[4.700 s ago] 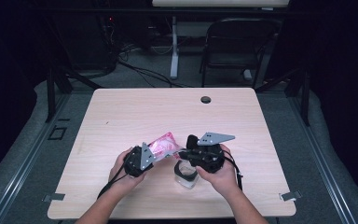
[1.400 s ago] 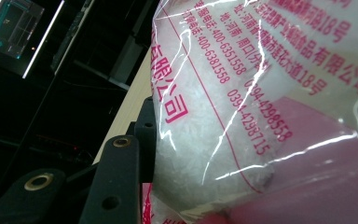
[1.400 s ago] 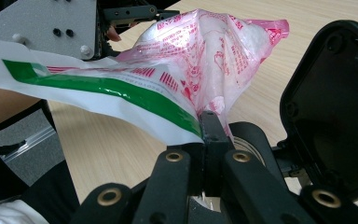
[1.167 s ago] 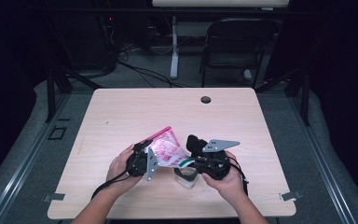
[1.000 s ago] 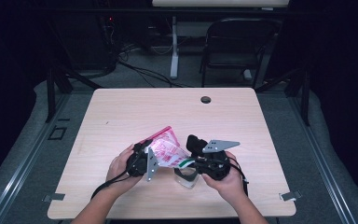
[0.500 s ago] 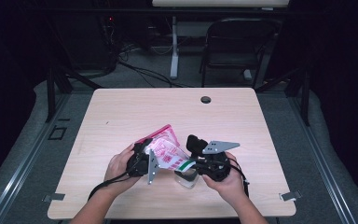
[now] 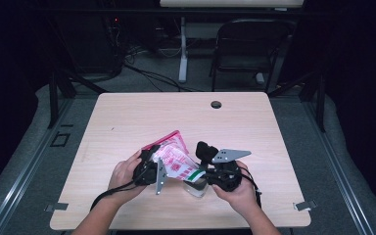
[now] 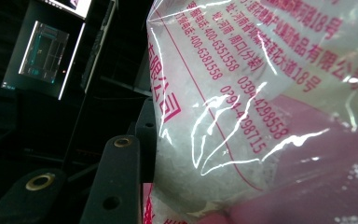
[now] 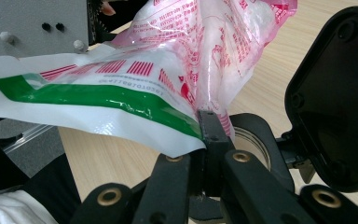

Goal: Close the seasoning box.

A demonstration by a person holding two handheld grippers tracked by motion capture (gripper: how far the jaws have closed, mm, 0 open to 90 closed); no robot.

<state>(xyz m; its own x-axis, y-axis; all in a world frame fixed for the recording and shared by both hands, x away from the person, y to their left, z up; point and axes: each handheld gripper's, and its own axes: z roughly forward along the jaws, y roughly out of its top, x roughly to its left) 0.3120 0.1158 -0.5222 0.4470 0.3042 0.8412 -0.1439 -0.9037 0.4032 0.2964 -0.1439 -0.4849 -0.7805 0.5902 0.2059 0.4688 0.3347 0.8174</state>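
Observation:
A clear bag of white granules with pink print (image 7: 173, 157) is held up between both grippers over the near middle of the table (image 7: 127, 117). My left gripper (image 7: 149, 172) grips its left side; in the left gripper view the bag (image 8: 261, 93) presses against one black jaw and hides the other. My right gripper (image 9: 209, 125) is shut on the bag's white edge with a green stripe (image 9: 98, 95). Just below that corner stands a small clear jar (image 7: 198, 189), its round rim (image 9: 256, 140) behind the jaws. Its black hinged lid (image 9: 335, 102) stands open to the right.
A dark round cable hole (image 7: 216, 104) sits near the table's far edge. A black chair (image 7: 247, 49) and cables stand on the floor beyond. The left gripper's grey plate (image 9: 32, 23) hangs close above the bag's edge.
Since the earliest frame the bag has been lifted and tipped toward the jar. Over the last second my left hand has eased slightly left and down; the right has barely moved.

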